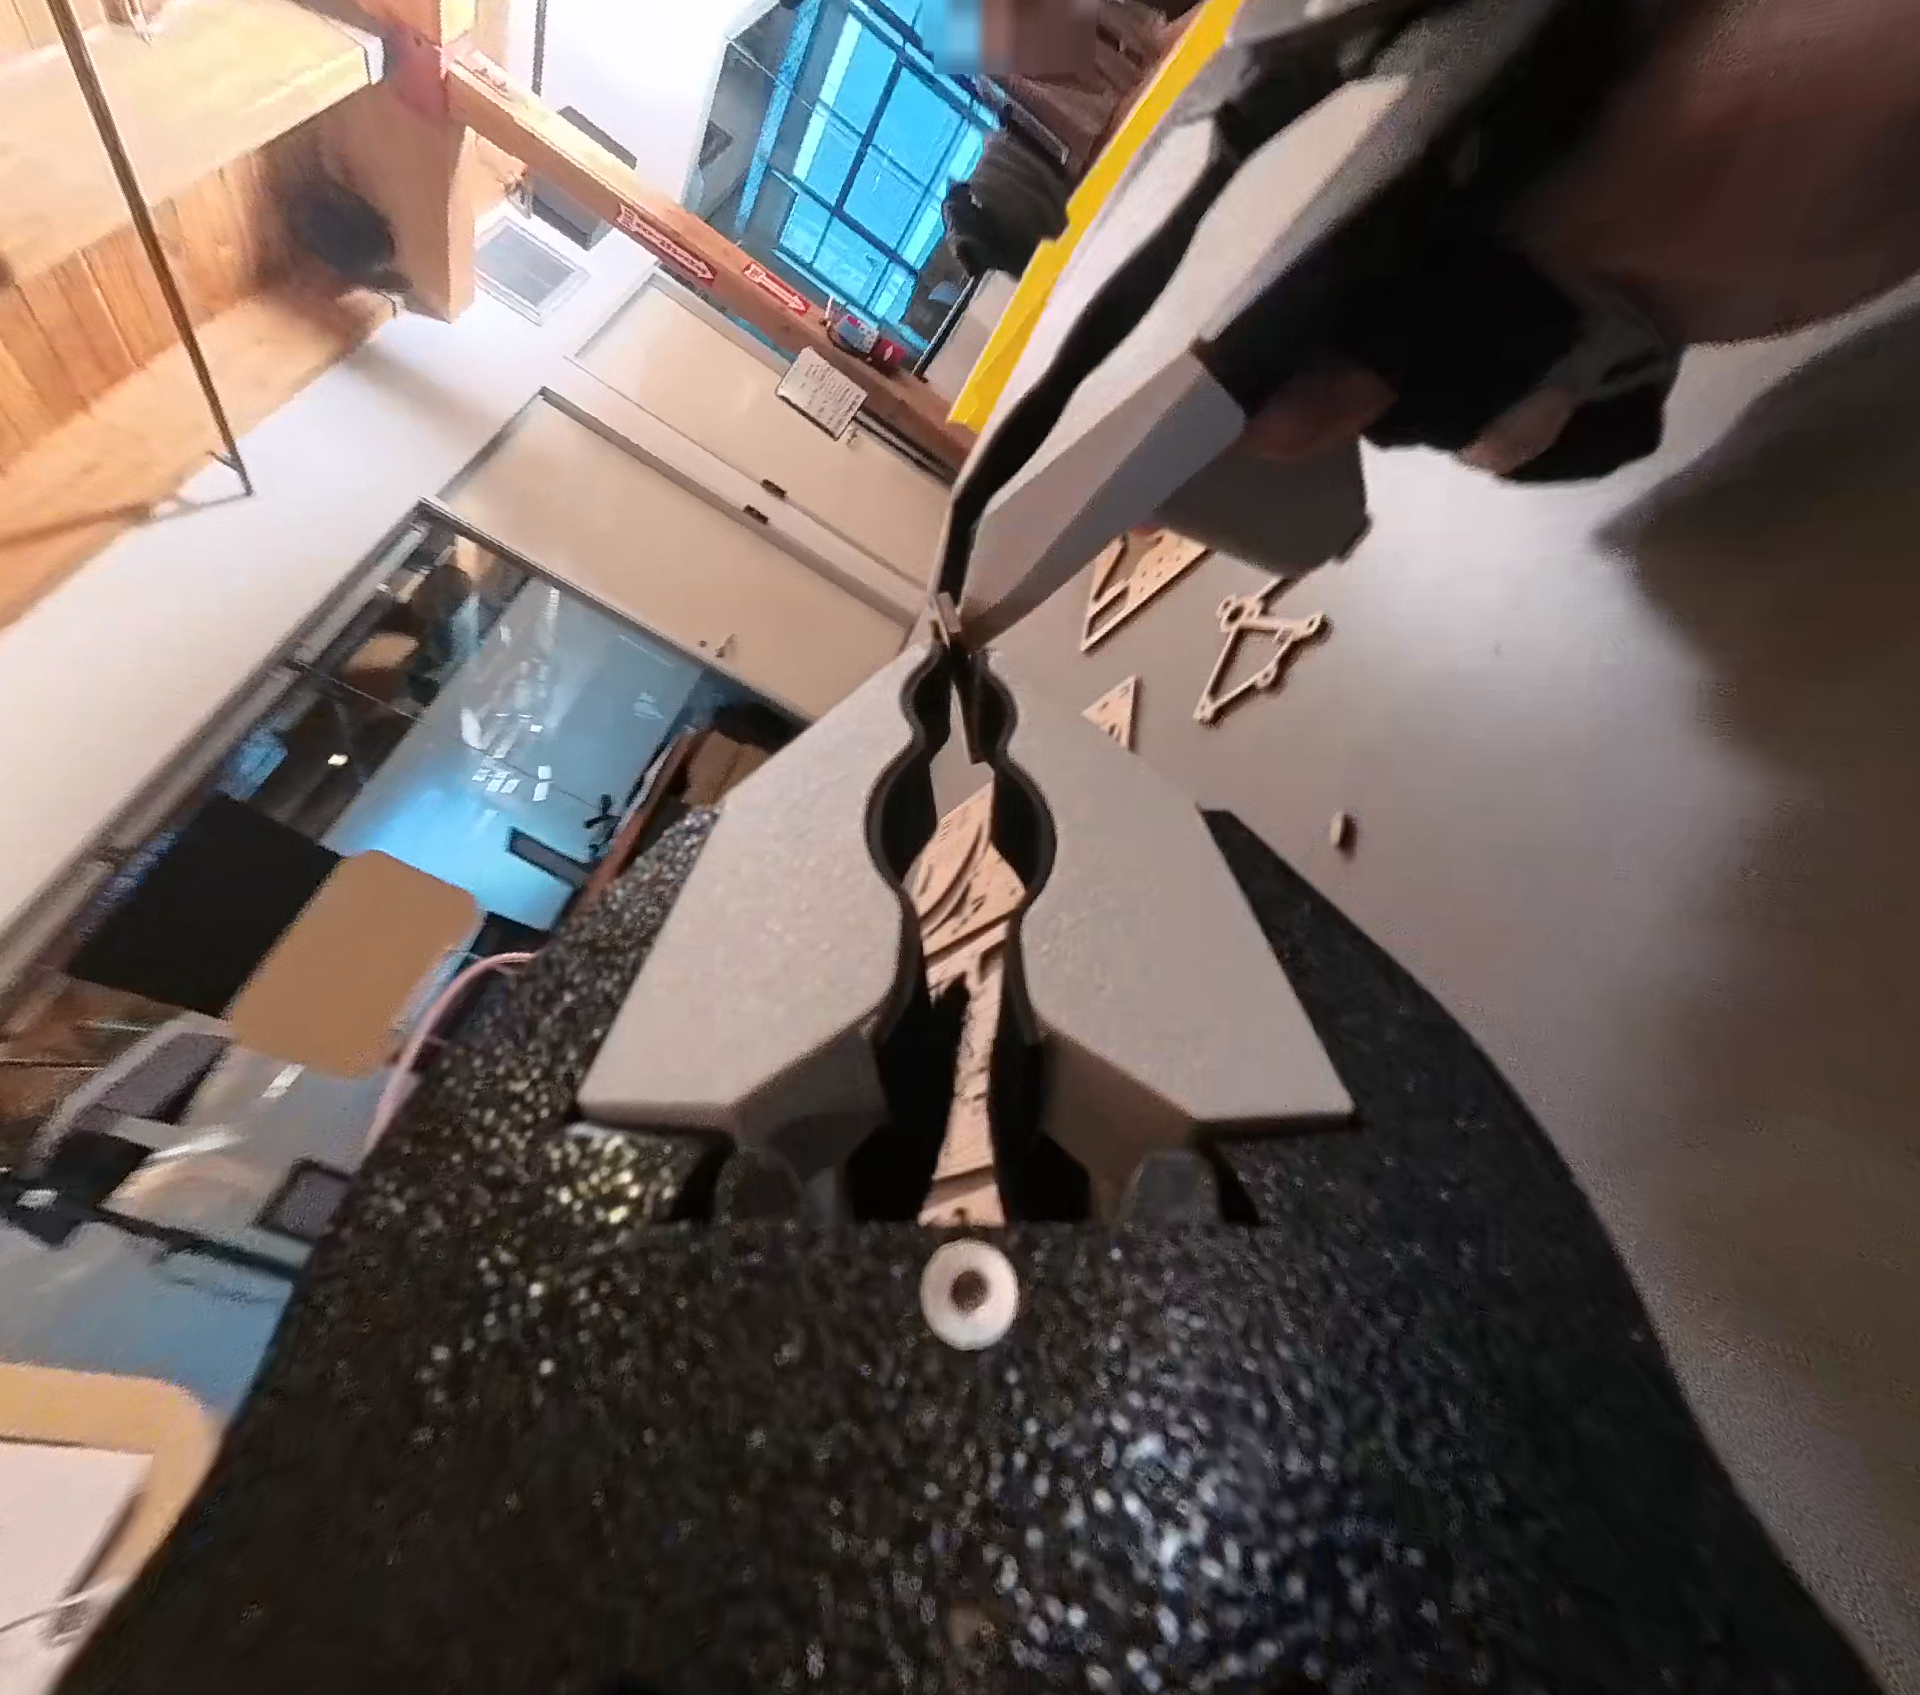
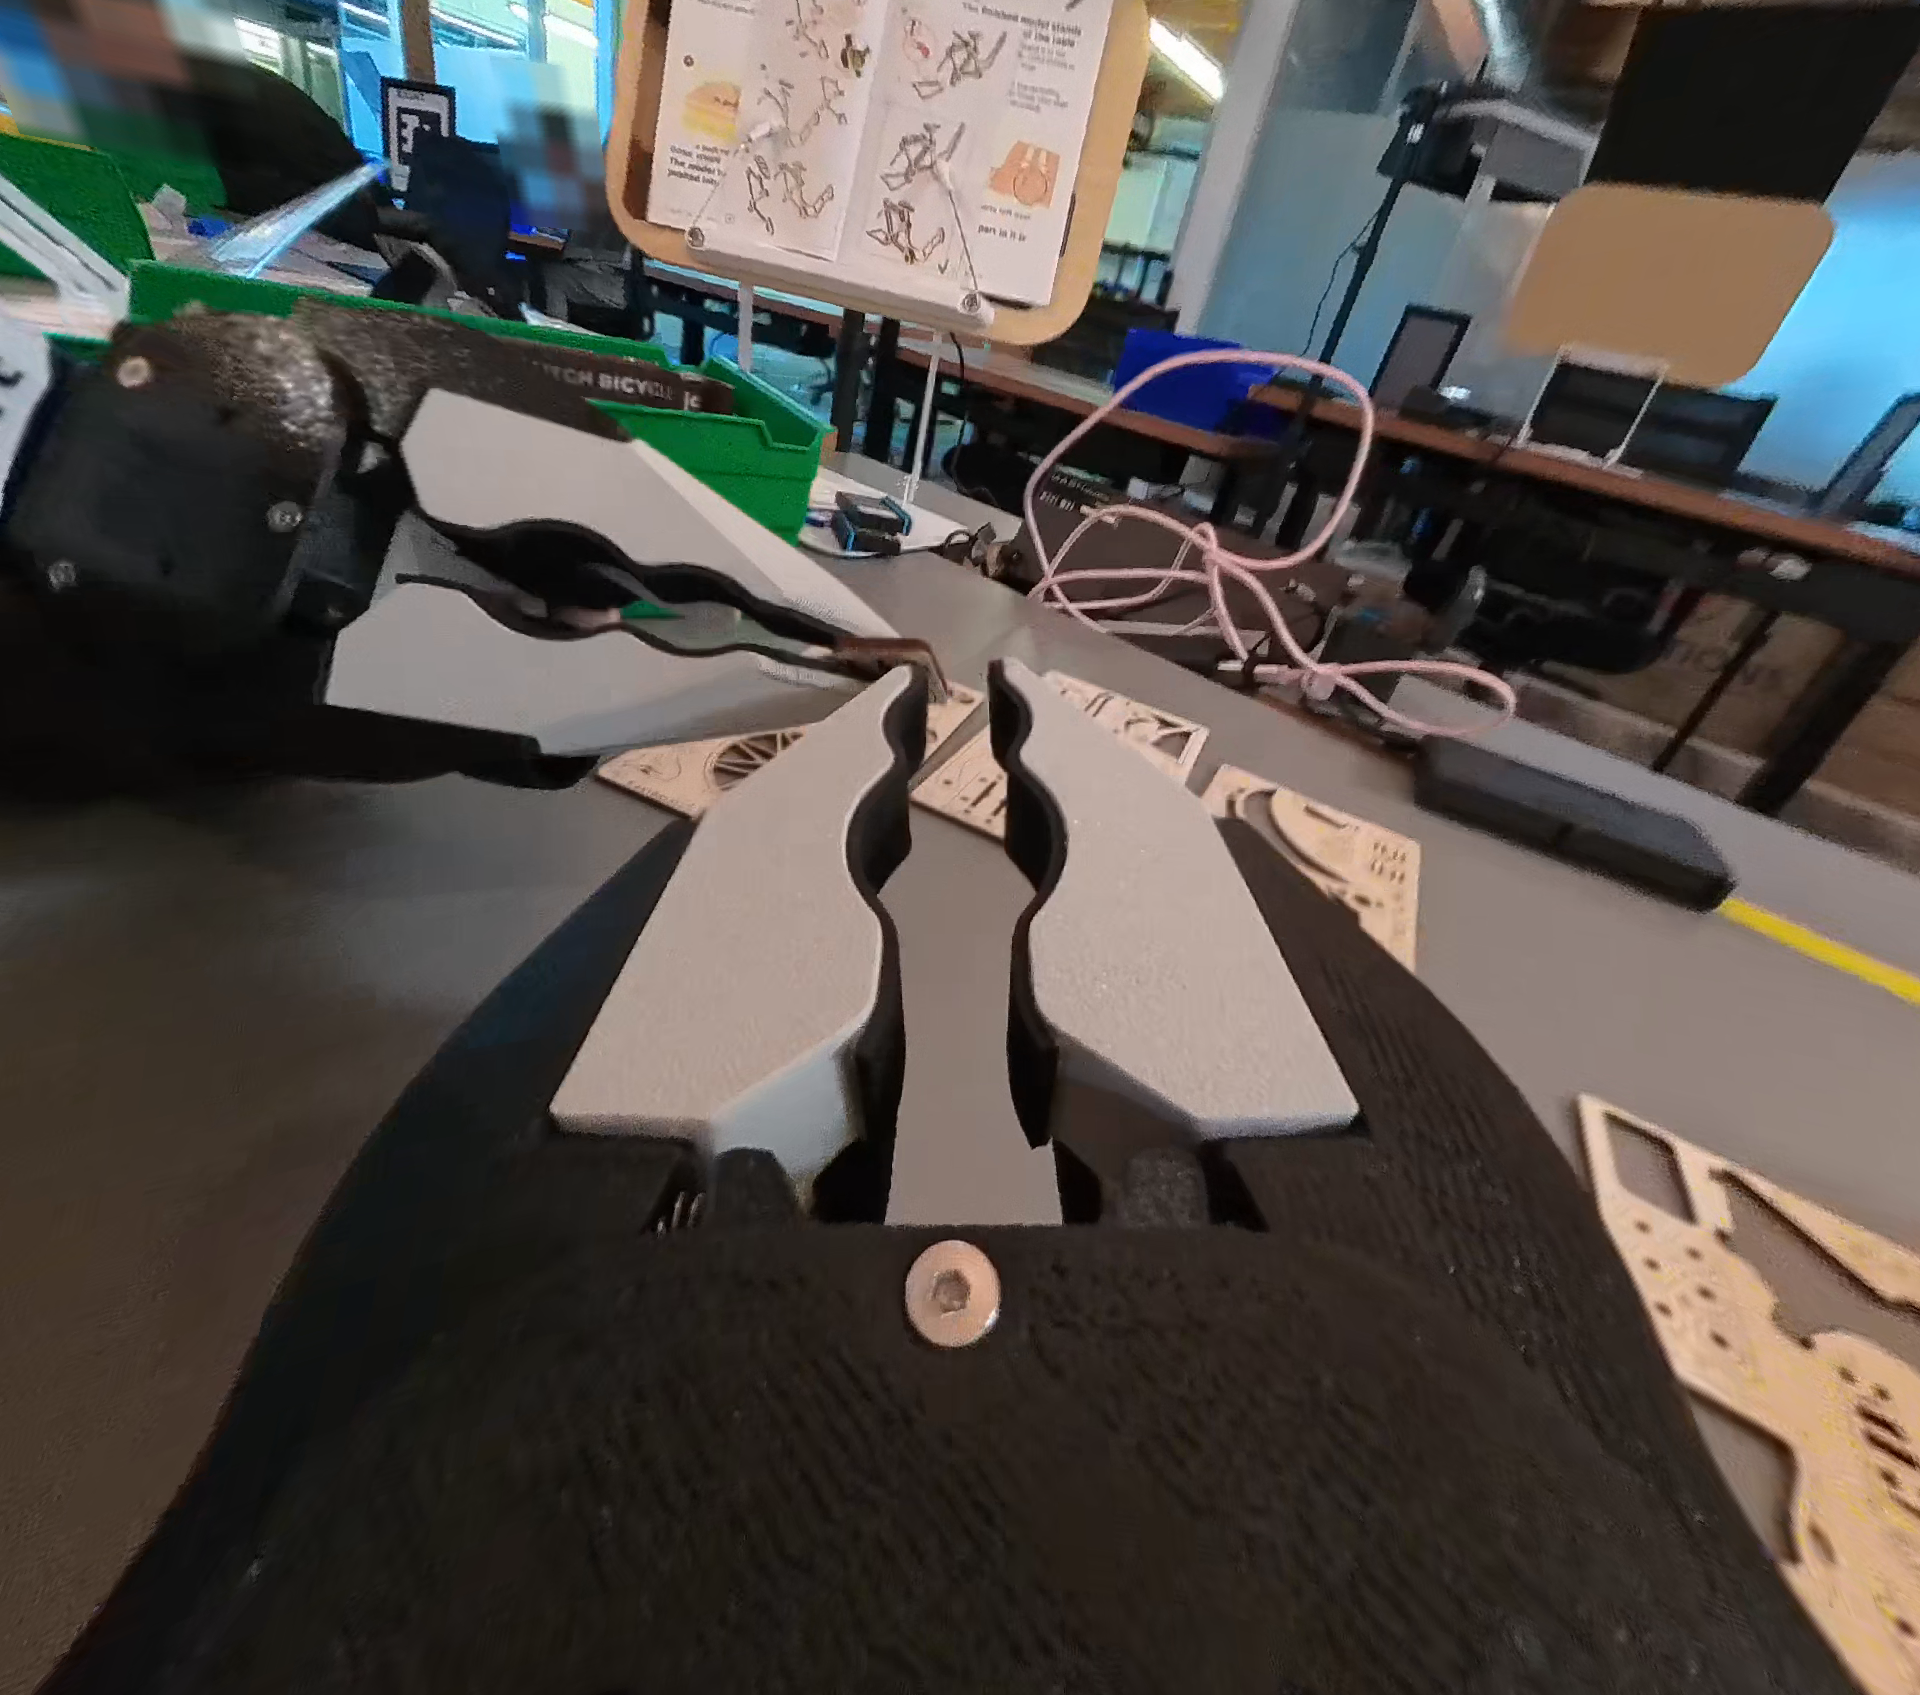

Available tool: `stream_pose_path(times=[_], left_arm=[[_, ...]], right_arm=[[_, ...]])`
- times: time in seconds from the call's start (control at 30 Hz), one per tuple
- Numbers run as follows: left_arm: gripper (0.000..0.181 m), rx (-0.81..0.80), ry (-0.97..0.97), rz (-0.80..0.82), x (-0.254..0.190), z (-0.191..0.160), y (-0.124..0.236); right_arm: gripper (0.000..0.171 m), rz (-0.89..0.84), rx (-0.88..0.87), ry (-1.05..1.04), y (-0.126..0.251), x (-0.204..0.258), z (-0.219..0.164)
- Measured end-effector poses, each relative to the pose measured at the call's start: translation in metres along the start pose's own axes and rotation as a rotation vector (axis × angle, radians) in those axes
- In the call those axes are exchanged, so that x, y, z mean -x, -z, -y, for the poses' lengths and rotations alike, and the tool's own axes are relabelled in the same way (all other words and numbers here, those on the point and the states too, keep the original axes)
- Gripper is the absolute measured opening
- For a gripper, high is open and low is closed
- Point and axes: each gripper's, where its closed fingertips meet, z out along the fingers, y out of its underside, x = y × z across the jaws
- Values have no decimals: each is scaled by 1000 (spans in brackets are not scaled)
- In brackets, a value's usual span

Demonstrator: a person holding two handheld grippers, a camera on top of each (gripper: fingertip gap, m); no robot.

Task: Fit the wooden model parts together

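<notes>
1. A small wooden part (image 1: 971, 715) is being clamped at the tips of the left gripper (image 1: 961, 689), presumably so it can be presented for fitting.
2. The right gripper (image 2: 956, 689) is being held apart and empty, its tips being kept just beside that part (image 2: 928, 671).
3. Punched sheets (image 2: 1320, 824) are being left flat on the table (image 2: 260, 970), near both grippers.
4. An instruction board (image 2: 894, 35) is being propped upright behind, likely for reference.

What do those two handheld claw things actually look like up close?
Both look alike. Each claw, left and right, has two flat pale grey fingers with wavy black rubbery inner edges, set on a rough black speckled body with one silver screw at the centre. The hand holding the right one wears a black fingerless glove.
</notes>
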Motion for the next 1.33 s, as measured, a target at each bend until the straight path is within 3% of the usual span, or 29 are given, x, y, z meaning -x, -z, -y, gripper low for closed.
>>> stream_pose_path(times=[0.2, 0.4, 0.53, 0.63, 0.8, 1.33], left_arm=[[1, 50, -360, -16, -8, -25, 0], [0, 67, -664, -17, -20, -32, 0], [0, 35, -787, -31, -31, -27, 1], [0, -50, -851, -67, -43, -20, 7], [0, -180, -894, -137, -65, -9, 18], [0, -243, -939, -139, -77, 5, 25]], right_arm=[[12, 159, 181, -68, -9, 4, -30], [11, 336, 209, -194, 4, 13, -30], [11, 352, 231, -75, 6, 20, -32], [12, 492, 281, 51, 20, 35, -40], [16, 669, 284, 47, 45, 46, -46], [8, 686, 265, 229, 51, 55, -48]])
